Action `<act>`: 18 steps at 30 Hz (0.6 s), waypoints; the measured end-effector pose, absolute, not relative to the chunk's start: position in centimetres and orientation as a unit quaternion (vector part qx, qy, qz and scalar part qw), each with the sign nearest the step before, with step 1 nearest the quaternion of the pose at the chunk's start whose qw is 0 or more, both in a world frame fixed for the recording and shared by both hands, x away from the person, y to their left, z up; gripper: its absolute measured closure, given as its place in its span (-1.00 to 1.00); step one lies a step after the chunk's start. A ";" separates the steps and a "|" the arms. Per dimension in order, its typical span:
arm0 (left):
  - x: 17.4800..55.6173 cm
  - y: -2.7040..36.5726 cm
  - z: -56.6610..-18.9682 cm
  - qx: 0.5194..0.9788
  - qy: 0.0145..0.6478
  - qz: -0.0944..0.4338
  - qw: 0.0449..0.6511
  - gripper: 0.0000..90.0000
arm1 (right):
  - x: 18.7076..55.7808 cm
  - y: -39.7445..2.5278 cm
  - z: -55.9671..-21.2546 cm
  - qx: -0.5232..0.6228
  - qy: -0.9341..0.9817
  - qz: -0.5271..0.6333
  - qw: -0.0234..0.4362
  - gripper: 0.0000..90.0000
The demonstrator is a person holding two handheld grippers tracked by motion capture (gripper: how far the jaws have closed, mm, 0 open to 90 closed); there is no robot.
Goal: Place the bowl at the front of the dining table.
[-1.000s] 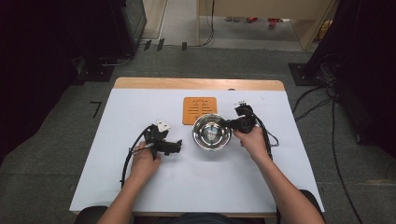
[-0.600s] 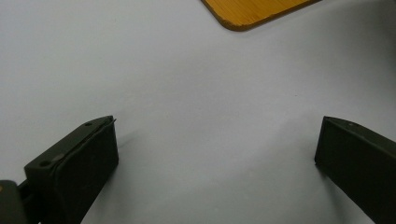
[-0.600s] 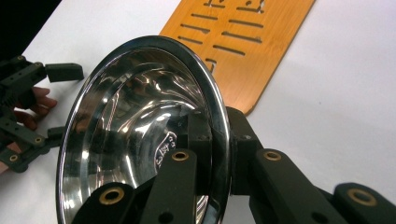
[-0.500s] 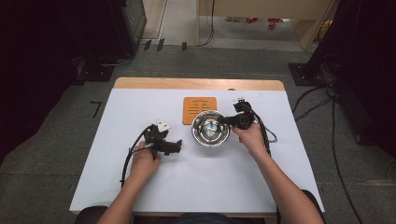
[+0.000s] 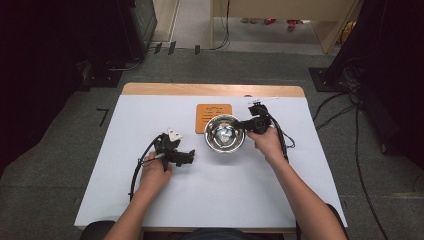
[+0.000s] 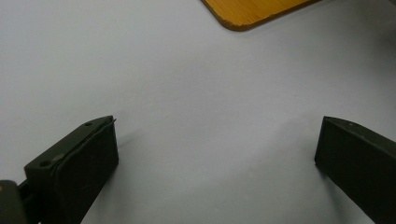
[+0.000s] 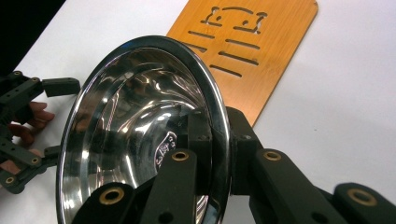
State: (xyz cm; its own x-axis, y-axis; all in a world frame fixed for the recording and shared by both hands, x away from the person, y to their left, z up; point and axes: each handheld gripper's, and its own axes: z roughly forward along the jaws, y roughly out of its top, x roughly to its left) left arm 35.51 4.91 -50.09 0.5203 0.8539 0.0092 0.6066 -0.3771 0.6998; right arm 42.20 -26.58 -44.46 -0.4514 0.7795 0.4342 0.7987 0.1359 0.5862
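Note:
A shiny steel bowl [image 5: 224, 133] hangs over the middle of the white table, partly over an orange wooden board [image 5: 212, 112]. My right gripper [image 5: 248, 125] is shut on the bowl's right rim. In the right gripper view one jaw sits inside the bowl [image 7: 140, 130] and the other outside its rim, and the slotted board [image 7: 252, 51] lies beyond. My left gripper [image 5: 189, 156] rests on the table to the bowl's left, open, with bare white surface between its jaws. A corner of the board [image 6: 252, 11] shows at the top of the left gripper view.
The white table [image 5: 150, 115] has a wooden strip along its far edge. Black cables trail from both grippers and run across the grey floor at the right. Dark equipment stands at both sides of the room.
My right gripper has carried the bowl slightly up and toward the board. The left gripper has stayed put.

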 end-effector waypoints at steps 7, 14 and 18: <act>35.5 4.9 -50.1 0.807 0.453 0.189 0.328 -1.00 | 42.7 -26.5 -44.2 -0.525 -0.751 -0.400 0.013 0.85; 35.5 4.9 -50.1 0.807 0.453 0.189 0.328 -1.00 | 43.0 -26.2 -43.9 -0.526 -0.752 -0.398 0.012 0.85; 35.5 4.9 -50.1 0.807 0.453 0.189 0.328 -1.00 | 43.4 -26.1 -44.0 -0.528 -0.751 -0.397 0.013 0.85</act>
